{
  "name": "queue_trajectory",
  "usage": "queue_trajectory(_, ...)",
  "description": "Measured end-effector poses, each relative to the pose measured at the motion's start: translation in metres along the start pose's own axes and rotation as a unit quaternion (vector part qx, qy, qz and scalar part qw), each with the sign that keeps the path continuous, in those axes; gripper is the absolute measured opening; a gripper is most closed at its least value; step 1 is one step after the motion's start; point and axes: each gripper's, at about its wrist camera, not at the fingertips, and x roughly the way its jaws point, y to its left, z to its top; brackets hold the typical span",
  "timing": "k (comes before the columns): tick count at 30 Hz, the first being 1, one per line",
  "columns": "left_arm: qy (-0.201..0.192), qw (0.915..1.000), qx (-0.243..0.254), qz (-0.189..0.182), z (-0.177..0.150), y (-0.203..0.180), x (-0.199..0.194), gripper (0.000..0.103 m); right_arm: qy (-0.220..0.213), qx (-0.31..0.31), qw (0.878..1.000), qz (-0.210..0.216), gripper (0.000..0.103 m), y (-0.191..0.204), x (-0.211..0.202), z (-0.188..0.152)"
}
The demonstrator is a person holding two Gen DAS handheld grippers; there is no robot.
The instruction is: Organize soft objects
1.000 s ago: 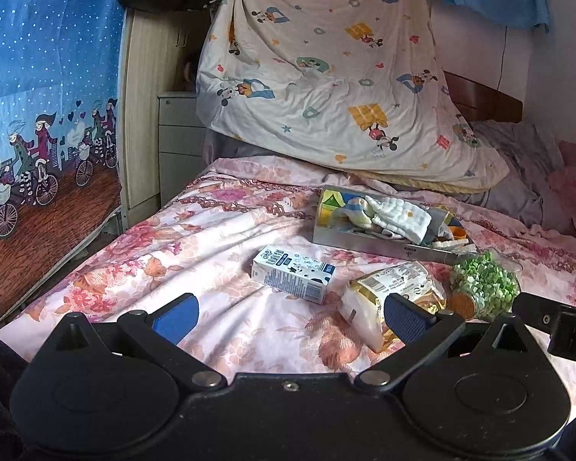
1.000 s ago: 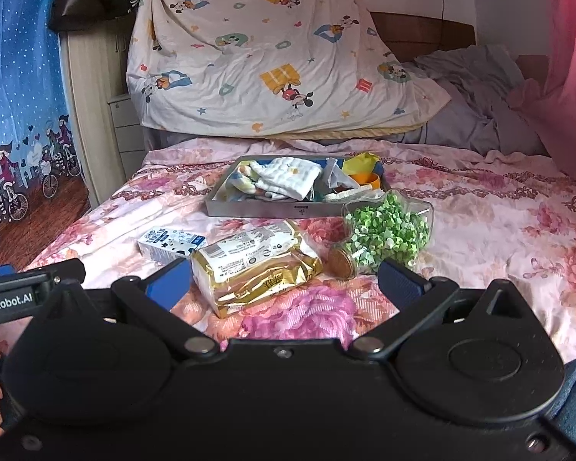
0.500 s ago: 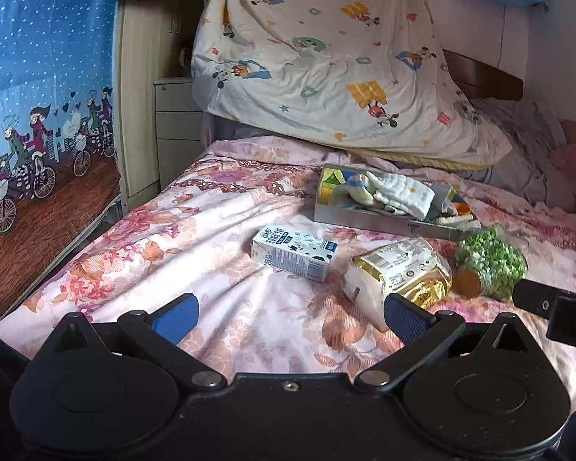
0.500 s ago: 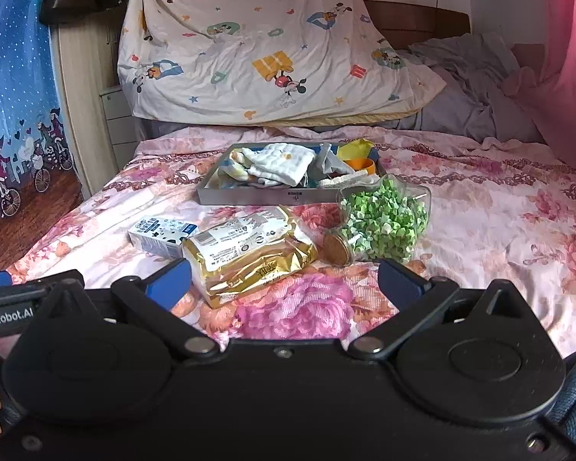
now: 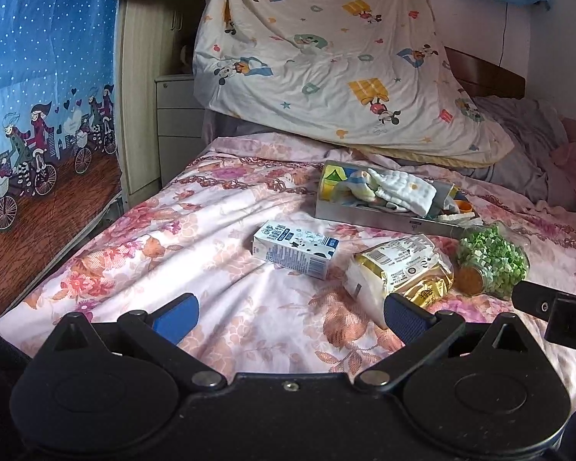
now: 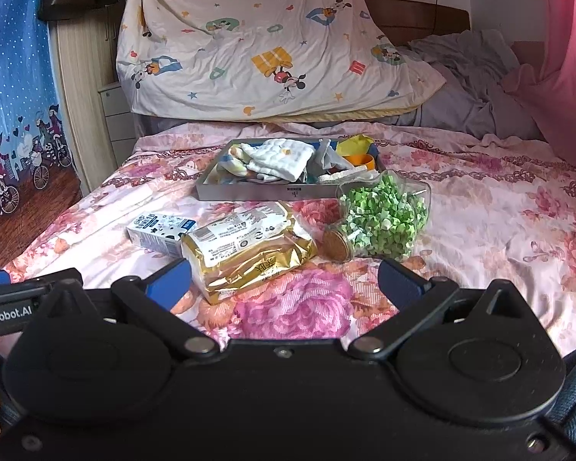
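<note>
A grey tray (image 5: 380,221) (image 6: 249,193) on the floral bedsheet holds a white folded cloth (image 5: 405,191) (image 6: 282,157) and other soft, colourful items. In front of it lie a white milk carton (image 5: 293,249) (image 6: 155,231), a gold packet (image 5: 401,269) (image 6: 245,251) and a clear jar of green pieces (image 5: 489,259) (image 6: 380,221) on its side. My left gripper (image 5: 288,317) is open near the bed's front, short of the carton. My right gripper (image 6: 284,282) is open too, with the gold packet's near end between its fingers.
A large cartoon-print pillow (image 5: 326,57) (image 6: 265,46) leans at the head of the bed, with grey bedding (image 6: 468,88) to its right. A blue printed curtain (image 5: 38,96) and a drawer unit (image 5: 178,123) stand left of the bed. A pink curtain (image 6: 568,57) hangs at right.
Both grippers have drawn back slightly from the objects and tilted, so the items sit a little farther off. Jaws stay open; nothing on the bed has moved.
</note>
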Motion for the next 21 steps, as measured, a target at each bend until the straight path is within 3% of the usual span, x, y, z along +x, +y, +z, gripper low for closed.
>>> queue_trajectory(21,0.001,1.0,0.0,0.0,-0.0005,0.0016,0.0008,0.102,0.0,0.0,1.0,0.0,0.102,0.0,-0.0001,-0.0001)
